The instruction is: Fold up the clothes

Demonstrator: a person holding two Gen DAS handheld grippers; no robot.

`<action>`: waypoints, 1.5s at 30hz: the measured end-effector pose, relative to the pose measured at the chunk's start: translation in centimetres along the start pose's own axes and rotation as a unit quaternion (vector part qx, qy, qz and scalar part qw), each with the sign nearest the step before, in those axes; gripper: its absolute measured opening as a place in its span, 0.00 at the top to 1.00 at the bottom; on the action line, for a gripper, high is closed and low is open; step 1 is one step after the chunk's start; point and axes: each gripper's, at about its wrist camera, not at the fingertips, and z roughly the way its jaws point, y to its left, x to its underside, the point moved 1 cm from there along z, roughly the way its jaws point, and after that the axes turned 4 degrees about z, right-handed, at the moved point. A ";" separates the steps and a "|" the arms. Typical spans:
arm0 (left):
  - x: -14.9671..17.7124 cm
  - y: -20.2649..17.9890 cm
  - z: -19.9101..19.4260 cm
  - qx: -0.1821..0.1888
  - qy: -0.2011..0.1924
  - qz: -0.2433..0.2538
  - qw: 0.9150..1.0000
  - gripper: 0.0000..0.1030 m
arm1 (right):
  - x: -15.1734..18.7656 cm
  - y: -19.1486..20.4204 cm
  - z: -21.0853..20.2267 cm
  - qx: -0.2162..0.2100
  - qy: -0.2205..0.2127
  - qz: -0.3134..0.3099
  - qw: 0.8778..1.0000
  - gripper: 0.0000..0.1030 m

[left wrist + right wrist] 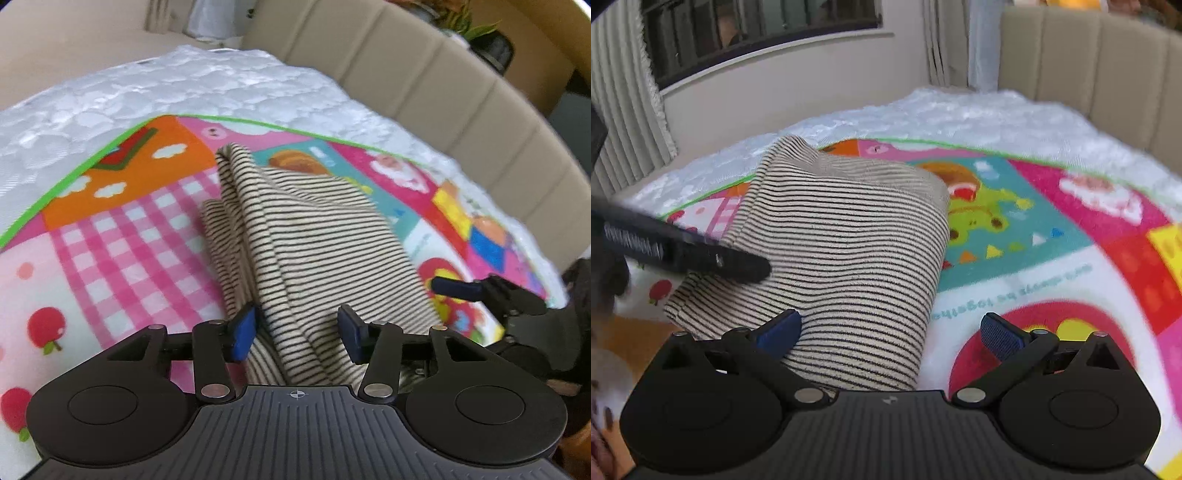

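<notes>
A cream garment with thin black stripes (295, 240) lies folded in a thick bundle on a colourful play mat (122, 236). My left gripper (299, 328) is open, its blue pads on either side of the bundle's near end, with cloth between them. In the right wrist view the same garment (849, 251) fills the centre left. My right gripper (890, 332) is open wide at the bundle's near right edge, its left pad (779, 330) over the cloth. The right gripper also shows in the left wrist view (458, 288). The left gripper's dark body (683, 251) crosses the right wrist view.
The mat lies on a white quilted mattress (110, 99). A beige padded headboard (424, 74) rises behind it. A wall with a window (757, 33) and curtains stands to the left in the right wrist view.
</notes>
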 end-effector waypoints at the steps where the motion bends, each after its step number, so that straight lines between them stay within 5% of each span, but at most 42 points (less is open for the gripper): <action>1: 0.2 -0.1 0.3 -0.019 0.004 -0.004 1.000 0.23 | 0.0 -0.3 0.0 -0.007 0.004 0.010 1.000 0.00; 7: 1.3 0.8 0.4 -0.002 0.010 -0.088 0.996 0.28 | 0.2 -0.5 -1.7 -0.014 -0.036 0.010 0.999 0.04; 11: 1.4 0.7 0.4 0.015 0.010 -0.088 0.996 0.40 | -1.1 0.0 -3.1 -0.001 -0.069 -0.001 0.998 0.52; 12: 1.5 0.6 0.3 0.020 0.010 -0.086 0.996 0.42 | -1.9 0.3 -3.2 0.002 -0.078 -0.010 0.997 0.56; 15: 1.5 0.5 0.3 0.033 0.010 -0.082 0.996 0.44 | -4.2 1.3 -2.6 0.016 -0.083 -0.047 0.995 0.56; 19: 1.5 0.2 0.5 0.046 0.011 -0.074 0.996 0.45 | -5.3 0.0 2.5 0.048 -0.018 -0.042 0.998 0.55; 22: 1.3 0.6 -0.1 0.052 0.007 -0.075 0.996 0.47 | -4.8 0.0 3.0 0.054 -0.030 -0.044 0.997 0.45; 26: -1.2 0.7 -3.8 0.029 -0.073 -0.038 0.996 0.52 | -4.5 0.6 2.8 0.065 -0.041 -0.082 0.994 0.44; 30: -5.6 -0.2 -4.1 0.068 -0.126 -0.002 0.990 0.51 | -4.8 0.2 2.7 0.059 -0.035 -0.071 0.995 0.43; 32: -7.2 -0.1 -1.7 0.053 -0.113 0.006 0.992 0.51 | -5.0 0.1 2.5 0.055 -0.034 -0.072 0.995 0.43; 36: -7.5 2.8 3.9 0.044 -0.057 -0.060 0.996 0.60 | -5.3 0.2 2.4 0.046 -0.033 -0.080 0.995 0.41; 45: -6.6 4.1 5.9 0.052 -0.051 -0.073 0.995 0.66 | -5.6 1.2 0.5 0.018 -0.055 -0.079 0.995 0.39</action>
